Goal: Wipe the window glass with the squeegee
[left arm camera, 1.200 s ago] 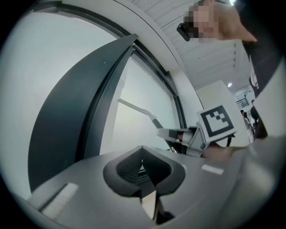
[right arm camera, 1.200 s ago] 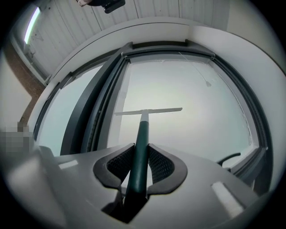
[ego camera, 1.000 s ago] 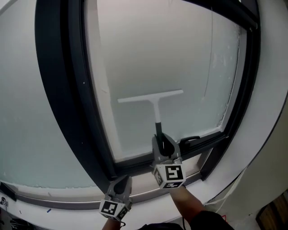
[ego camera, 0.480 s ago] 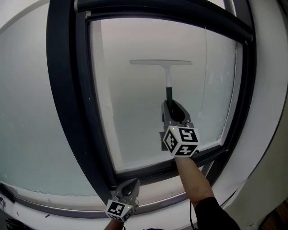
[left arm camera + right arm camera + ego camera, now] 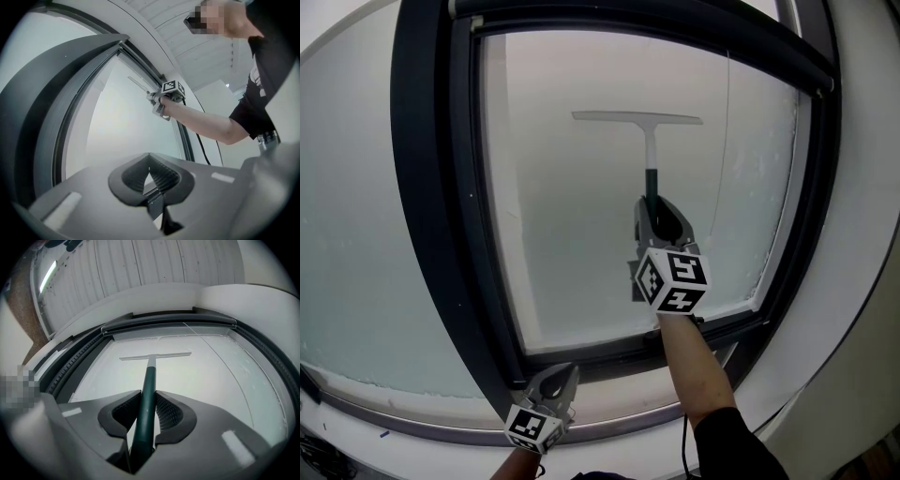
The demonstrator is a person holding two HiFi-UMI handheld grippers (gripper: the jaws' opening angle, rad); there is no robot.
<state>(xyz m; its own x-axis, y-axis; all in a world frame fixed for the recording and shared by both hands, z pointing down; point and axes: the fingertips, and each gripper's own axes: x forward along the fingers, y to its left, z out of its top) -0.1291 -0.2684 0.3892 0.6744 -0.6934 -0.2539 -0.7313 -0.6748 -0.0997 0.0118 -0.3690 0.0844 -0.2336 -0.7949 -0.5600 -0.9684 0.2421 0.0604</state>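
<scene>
While head view shows the squeegee [image 5: 649,141], thin pale T-blade high on the frosted window glass [image 5: 572,216], only the right gripper view shows the right gripper [image 5: 147,413], ribbed jaws pinching its round dark-green handle. Left gripper [image 5: 150,177] low, jaws pressed together, empty.

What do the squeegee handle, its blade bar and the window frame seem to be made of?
Squeegee handle: dark green, smooth with a soft sheen, probably plastic.
Blade bar: pale, thin and straight; plastic or metal, cannot tell.
Window frame: dark grey, matte and even, likely painted metal or plastic.
</scene>
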